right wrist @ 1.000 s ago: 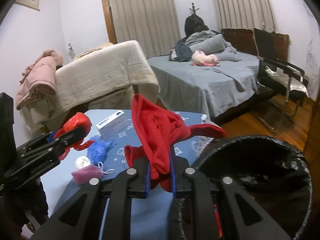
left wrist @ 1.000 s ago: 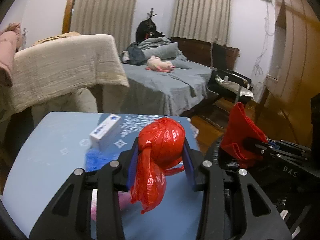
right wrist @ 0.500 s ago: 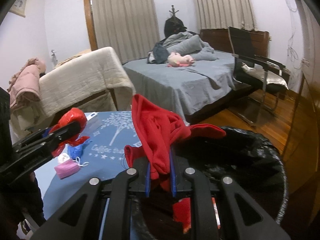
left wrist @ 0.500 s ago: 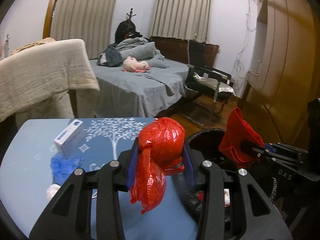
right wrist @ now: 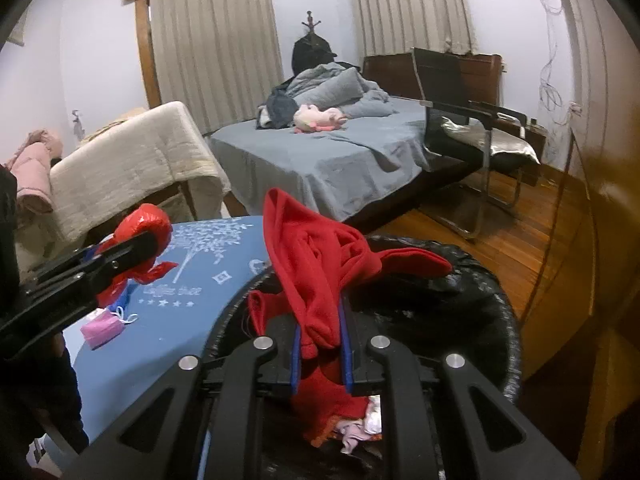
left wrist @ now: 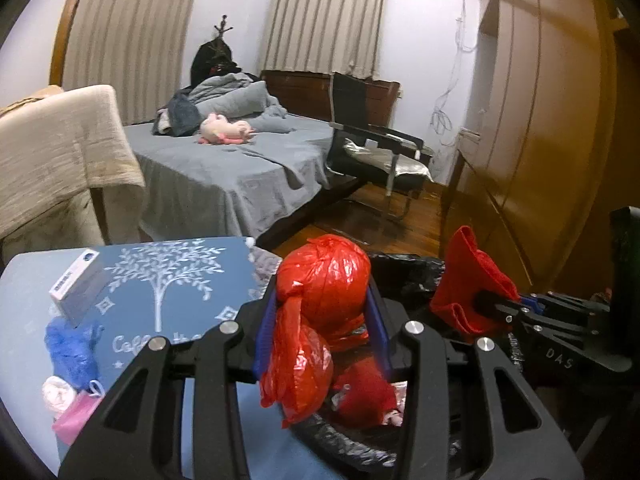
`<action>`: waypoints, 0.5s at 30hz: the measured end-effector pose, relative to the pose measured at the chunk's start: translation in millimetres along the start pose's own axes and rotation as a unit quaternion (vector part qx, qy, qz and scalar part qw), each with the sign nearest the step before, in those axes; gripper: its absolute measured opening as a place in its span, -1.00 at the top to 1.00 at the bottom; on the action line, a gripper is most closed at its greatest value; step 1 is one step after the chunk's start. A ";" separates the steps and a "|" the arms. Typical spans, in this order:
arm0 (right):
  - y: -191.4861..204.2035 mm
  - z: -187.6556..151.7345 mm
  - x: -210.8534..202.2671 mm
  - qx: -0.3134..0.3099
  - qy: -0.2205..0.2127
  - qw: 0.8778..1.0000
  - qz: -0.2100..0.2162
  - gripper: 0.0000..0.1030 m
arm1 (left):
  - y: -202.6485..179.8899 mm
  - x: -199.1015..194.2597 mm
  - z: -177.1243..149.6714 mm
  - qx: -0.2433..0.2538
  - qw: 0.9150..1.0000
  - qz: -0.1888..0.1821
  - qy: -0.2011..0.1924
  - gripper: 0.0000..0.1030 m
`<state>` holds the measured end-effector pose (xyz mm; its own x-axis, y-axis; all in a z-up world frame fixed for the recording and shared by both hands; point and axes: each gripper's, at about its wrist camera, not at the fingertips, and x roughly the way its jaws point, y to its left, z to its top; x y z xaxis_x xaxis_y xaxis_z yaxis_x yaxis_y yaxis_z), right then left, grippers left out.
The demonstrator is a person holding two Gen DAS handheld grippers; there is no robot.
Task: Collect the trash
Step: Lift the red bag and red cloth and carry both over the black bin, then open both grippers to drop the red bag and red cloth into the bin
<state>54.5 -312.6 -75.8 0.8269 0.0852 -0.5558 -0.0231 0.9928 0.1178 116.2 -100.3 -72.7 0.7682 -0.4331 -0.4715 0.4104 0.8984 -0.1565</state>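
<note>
While the left wrist camera looks down its own fingers, the left gripper [left wrist: 322, 328] is clamped on a knotted red plastic bag [left wrist: 320, 304], pads squeezing it from both sides, with the bag's loose tail hanging down in front. It sits right over the near rim of the black-lined trash bin [left wrist: 404, 272], and there's already some red stuff down inside. Off to the right the right gripper [left wrist: 472, 304] pinches a red cloth [left wrist: 468, 272] above the same bin. On the blue table [left wrist: 168, 280] to the left: a white box [left wrist: 76, 284], a crumpled blue glove [left wrist: 72, 344], and a pink mask [left wrist: 76, 416].

Over on the right wrist view, the jaws are pressed nearly together on the cloth, which bunches up above the fingers and droops over the bin opening. The bagged trash shows at left, held over the table edge beside the bin rim.
</note>
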 end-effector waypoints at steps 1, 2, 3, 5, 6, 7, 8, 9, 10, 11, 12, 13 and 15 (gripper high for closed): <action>-2.6 -0.5 -0.8 0.002 0.000 1.000 -0.002 0.70 | -4.0 2.5 -0.1 0.002 1.000 -0.005 0.000 0.25; -6.4 -1.2 -1.5 0.004 0.001 1.000 -0.006 0.70 | -7.4 4.8 0.0 0.004 1.000 -0.009 0.002 0.25; -9.2 -2.0 -1.9 0.006 0.001 1.000 -0.008 0.70 | -9.6 6.5 -0.1 0.005 1.000 -0.013 0.003 0.25; -15.3 -3.3 -2.9 0.009 0.002 1.000 -0.013 0.70 | -16.7 11.9 -1.1 0.008 1.000 -0.023 0.008 0.25; -17.7 -3.9 -3.3 0.012 0.002 1.000 -0.016 0.70 | -18.5 13.7 -1.2 0.009 1.000 -0.026 0.009 0.25; -20.1 -4.7 -3.7 0.013 0.002 1.000 -0.018 0.70 | -21.0 15.9 -1.5 0.011 0.999 -0.029 0.011 0.25; -21.5 -5.4 -3.5 0.015 0.002 1.000 -0.020 0.70 | -24.9 19.3 -2.3 0.013 0.999 -0.034 0.014 0.25; -23.8 -5.9 -3.2 0.016 0.003 1.000 -0.022 0.70 | -26.9 21.2 -2.8 0.015 0.999 -0.037 0.016 0.25; -26.6 -7.1 -3.2 0.018 0.004 1.000 -0.024 0.70 | -28.9 23.6 -3.9 0.016 0.999 -0.039 0.017 0.25; -29.6 -8.5 -3.0 0.020 0.005 0.999 -0.026 0.70 | -31.4 26.5 -4.5 0.018 0.999 -0.042 0.019 0.25; -32.3 -9.6 -2.4 0.022 0.006 0.999 -0.028 0.70 | -33.6 29.5 -5.3 0.019 0.999 -0.044 0.021 0.25; -34.1 -10.2 -1.8 0.024 0.007 0.999 -0.030 0.70 | -35.5 33.2 -6.0 0.020 0.998 -0.046 0.024 0.25; -39.3 -13.4 0.0 0.028 0.012 0.999 -0.034 0.70 | -38.3 39.7 -6.6 0.020 0.998 -0.049 0.029 0.25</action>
<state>47.8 -350.5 -91.4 0.8119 0.0196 -0.5834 0.0656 0.9900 0.1246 127.7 -151.4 -91.2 0.6948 -0.5121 -0.5050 0.5021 0.8481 -0.1692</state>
